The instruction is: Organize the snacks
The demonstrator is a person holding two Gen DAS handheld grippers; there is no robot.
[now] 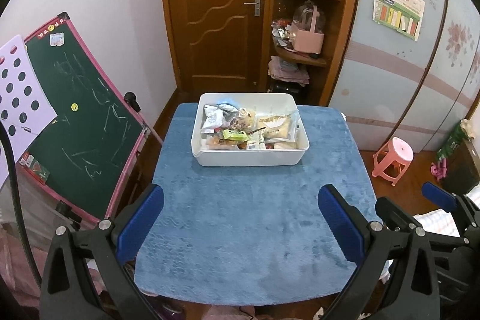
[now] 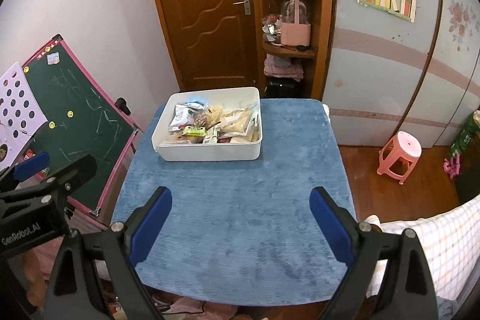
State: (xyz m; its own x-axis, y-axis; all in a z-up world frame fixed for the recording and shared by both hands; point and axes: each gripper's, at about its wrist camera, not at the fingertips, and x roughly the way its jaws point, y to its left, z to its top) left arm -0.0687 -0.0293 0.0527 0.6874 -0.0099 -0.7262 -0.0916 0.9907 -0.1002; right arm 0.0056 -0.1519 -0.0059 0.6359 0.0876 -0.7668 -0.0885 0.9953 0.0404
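A white plastic bin sits at the far end of a table covered with a blue cloth. It holds several snack packets: a silver bag, a green bar and pale bread packs. The bin also shows in the right wrist view, with the green bar on top. My left gripper is open and empty above the near cloth. My right gripper is open and empty too, to the right of the left one and well short of the bin.
A green chalkboard with a pink frame leans at the table's left. A wooden door and shelves stand behind. A pink stool is on the floor at the right. A checked cloth lies near right.
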